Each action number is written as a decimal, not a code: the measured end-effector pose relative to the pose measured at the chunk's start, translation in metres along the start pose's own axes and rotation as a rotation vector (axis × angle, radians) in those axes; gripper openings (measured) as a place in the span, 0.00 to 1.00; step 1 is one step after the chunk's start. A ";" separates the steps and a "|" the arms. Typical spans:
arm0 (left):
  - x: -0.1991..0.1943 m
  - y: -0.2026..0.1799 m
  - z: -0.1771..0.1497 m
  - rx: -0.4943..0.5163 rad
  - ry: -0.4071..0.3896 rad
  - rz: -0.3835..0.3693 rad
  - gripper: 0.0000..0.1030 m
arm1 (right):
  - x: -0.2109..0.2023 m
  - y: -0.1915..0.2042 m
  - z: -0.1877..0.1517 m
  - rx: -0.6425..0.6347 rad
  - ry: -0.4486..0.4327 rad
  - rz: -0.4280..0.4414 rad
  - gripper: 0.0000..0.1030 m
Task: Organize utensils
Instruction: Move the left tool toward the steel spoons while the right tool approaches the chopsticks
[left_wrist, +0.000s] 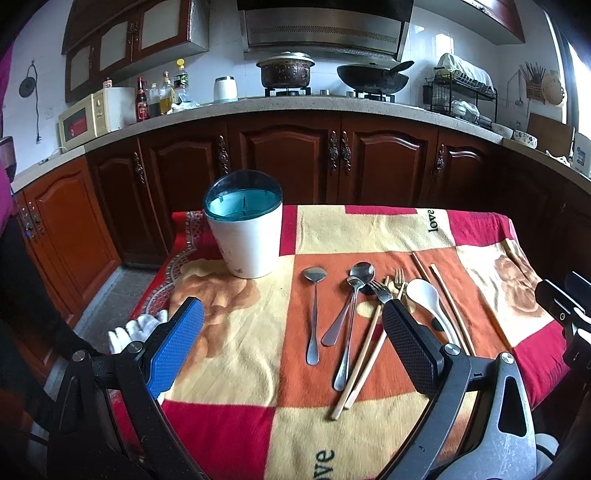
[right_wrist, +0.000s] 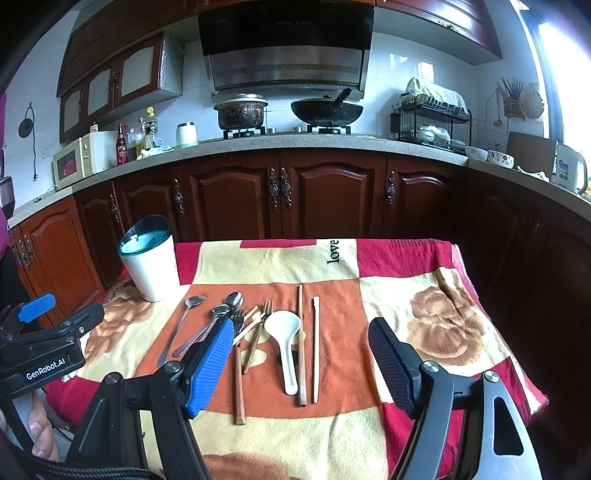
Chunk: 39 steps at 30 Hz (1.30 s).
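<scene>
Left wrist view shows the left claw (left_wrist: 293, 339) with its jaws spread wide and nothing between them, hanging above the blanket-covered surface (left_wrist: 236, 332). Its blue pad (left_wrist: 177, 350) sits at 9 o'clock of the picture's middle, its black pad (left_wrist: 413, 350) at 3 o'clock. Between the pads lie three steel spoons (left_wrist: 313, 317), their bowls toward 12 o'clock, and a pair of wooden chopsticks (left_wrist: 360, 363) slanting across them. Just past the black pad's tip are a steel fork (left_wrist: 380, 290) and a gold fork (left_wrist: 399, 282), then a white ceramic spoon (left_wrist: 428, 301) and a second pair of chopsticks (left_wrist: 447, 301) at 2 o'clock. A white utensil holder (left_wrist: 247, 236) with a teal rim stands upright at 11 o'clock, apart from the cutlery. A white glove (left_wrist: 136, 330) lies at the surface's edge at 9 o'clock.

Right wrist view shows the right claw (right_wrist: 303, 354), likewise wide open and empty, over bare blanket. The cutlery lies from 9 to 12 o'clock of it, and the holder stands at 10 o'clock. A person's hand (right_wrist: 42, 432) shows at 8 o'clock.
</scene>
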<state>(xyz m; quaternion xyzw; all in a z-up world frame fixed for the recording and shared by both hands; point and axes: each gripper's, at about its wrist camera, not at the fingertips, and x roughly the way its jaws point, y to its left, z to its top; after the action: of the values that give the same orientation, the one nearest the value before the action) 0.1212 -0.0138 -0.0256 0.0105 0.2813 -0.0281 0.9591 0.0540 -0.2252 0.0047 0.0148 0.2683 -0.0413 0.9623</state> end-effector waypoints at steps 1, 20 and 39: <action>0.004 0.000 0.001 -0.001 0.004 -0.004 0.95 | 0.004 -0.001 0.001 0.001 0.003 -0.002 0.71; 0.114 -0.004 0.011 0.000 0.177 -0.044 0.83 | 0.112 -0.028 0.014 0.036 0.157 0.051 0.60; 0.228 -0.010 0.031 -0.004 0.476 -0.083 0.63 | 0.235 -0.047 0.025 0.116 0.438 0.163 0.45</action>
<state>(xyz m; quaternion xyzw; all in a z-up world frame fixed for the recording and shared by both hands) 0.3283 -0.0357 -0.1227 0.0032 0.4997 -0.0638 0.8639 0.2626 -0.2904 -0.0958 0.1004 0.4657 0.0253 0.8789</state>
